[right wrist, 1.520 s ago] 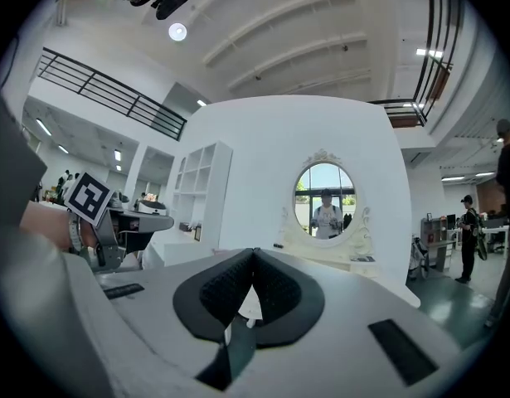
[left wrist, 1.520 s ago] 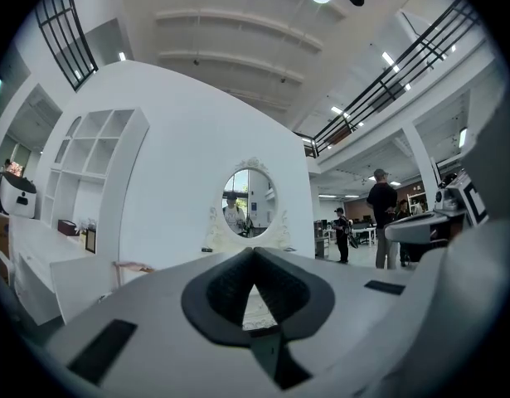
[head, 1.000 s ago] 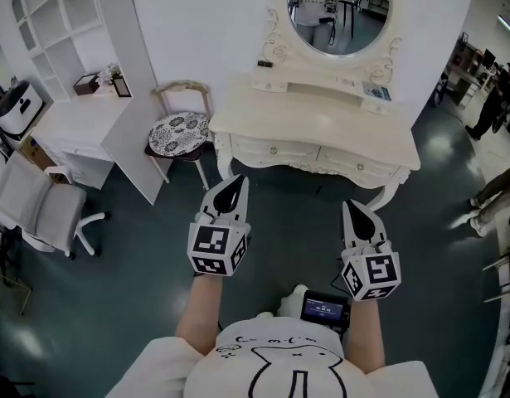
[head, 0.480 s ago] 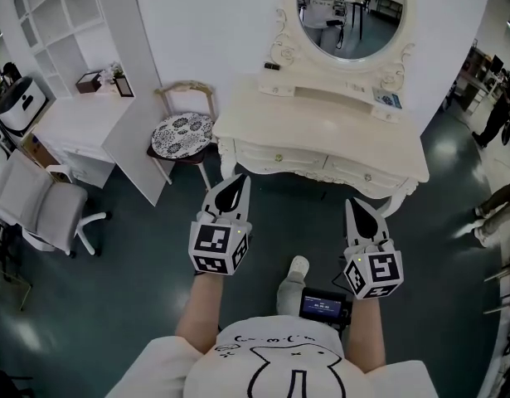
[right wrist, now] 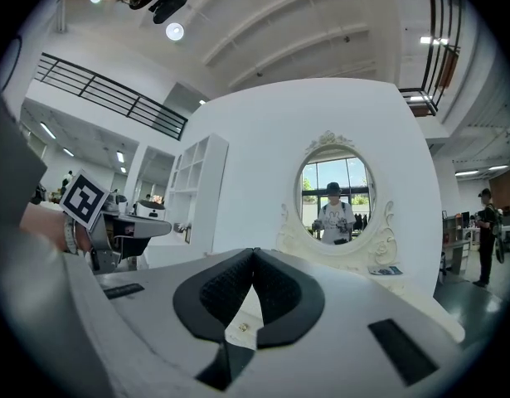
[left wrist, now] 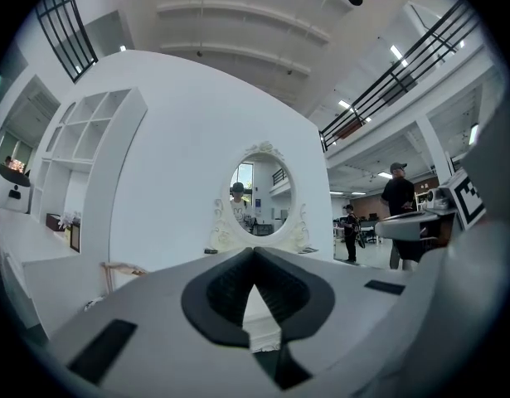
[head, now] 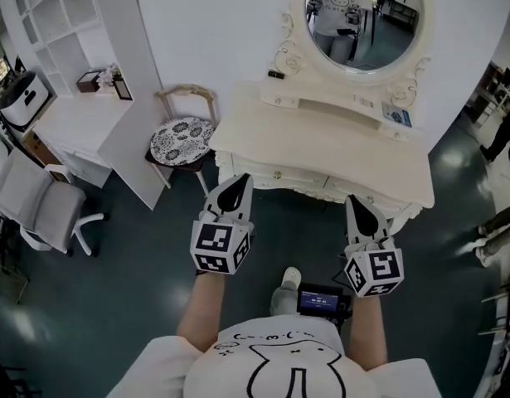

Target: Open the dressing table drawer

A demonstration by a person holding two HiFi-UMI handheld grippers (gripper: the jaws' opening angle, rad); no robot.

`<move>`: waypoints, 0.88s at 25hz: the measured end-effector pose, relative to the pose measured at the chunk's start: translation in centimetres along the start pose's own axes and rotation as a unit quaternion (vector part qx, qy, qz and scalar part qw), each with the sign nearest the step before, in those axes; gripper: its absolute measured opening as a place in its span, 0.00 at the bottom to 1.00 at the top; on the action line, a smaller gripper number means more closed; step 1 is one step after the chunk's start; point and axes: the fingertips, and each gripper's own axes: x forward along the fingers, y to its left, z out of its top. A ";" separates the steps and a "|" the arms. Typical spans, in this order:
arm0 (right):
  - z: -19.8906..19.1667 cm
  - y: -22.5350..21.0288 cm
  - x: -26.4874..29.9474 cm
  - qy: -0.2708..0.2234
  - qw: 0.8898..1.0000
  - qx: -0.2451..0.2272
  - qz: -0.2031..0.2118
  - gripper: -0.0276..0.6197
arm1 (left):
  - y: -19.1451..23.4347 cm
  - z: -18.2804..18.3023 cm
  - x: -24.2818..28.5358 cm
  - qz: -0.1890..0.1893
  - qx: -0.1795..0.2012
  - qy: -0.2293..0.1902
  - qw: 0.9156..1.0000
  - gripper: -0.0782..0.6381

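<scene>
The cream dressing table [head: 321, 135] with its oval mirror [head: 364, 19] stands straight ahead. Two drawers run along its front, and the left drawer's small knob [head: 277, 175] shows just under the top. My left gripper [head: 240, 179] is shut and empty, its tips just short of the table's left front corner. My right gripper [head: 352, 199] is also shut and empty, and points at the right drawer's front. In the left gripper view the jaw tips [left wrist: 255, 249] meet below the mirror [left wrist: 255, 197]. In the right gripper view a knob [right wrist: 242, 327] shows through the gap under the closed tips [right wrist: 255, 251].
A small chair with a patterned seat [head: 180, 135] stands left of the table. Further left are a white desk [head: 72, 123] with tall shelves and a grey office chair [head: 39, 210]. The person's foot [head: 281, 287] is on the dark floor. People stand at the right [left wrist: 400, 214].
The person has stepped toward the dressing table, carrying both grippers closer to its front. Both pairs of jaws have stayed shut.
</scene>
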 end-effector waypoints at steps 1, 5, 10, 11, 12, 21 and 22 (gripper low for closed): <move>0.0 -0.6 0.9 -0.001 1.000 0.000 0.004 0.07 | 0.0 0.0 0.9 0.002 0.000 0.001 1.000 0.12; 0.0 -3.3 4.2 -0.005 1.000 0.002 0.016 0.07 | 0.3 0.3 4.6 0.010 0.003 0.003 1.000 0.12; -0.4 -6.6 7.7 -0.006 1.000 0.004 0.027 0.07 | 0.8 0.6 9.2 0.019 0.004 0.005 1.000 0.12; -0.5 -7.3 8.3 -0.006 1.000 0.006 0.028 0.07 | 0.8 0.6 10.2 0.018 0.003 0.005 1.000 0.12; -0.7 -8.0 8.9 -0.005 1.000 0.007 0.029 0.07 | 0.8 0.7 11.1 0.018 0.002 0.004 1.000 0.12; -2.4 -13.6 13.8 0.011 0.999 0.009 0.041 0.07 | 1.1 -0.2 18.5 0.025 -0.028 0.009 0.999 0.12; -2.6 -14.1 14.2 0.013 0.999 0.009 0.042 0.07 | 1.0 -0.3 19.1 0.025 -0.033 0.008 0.999 0.12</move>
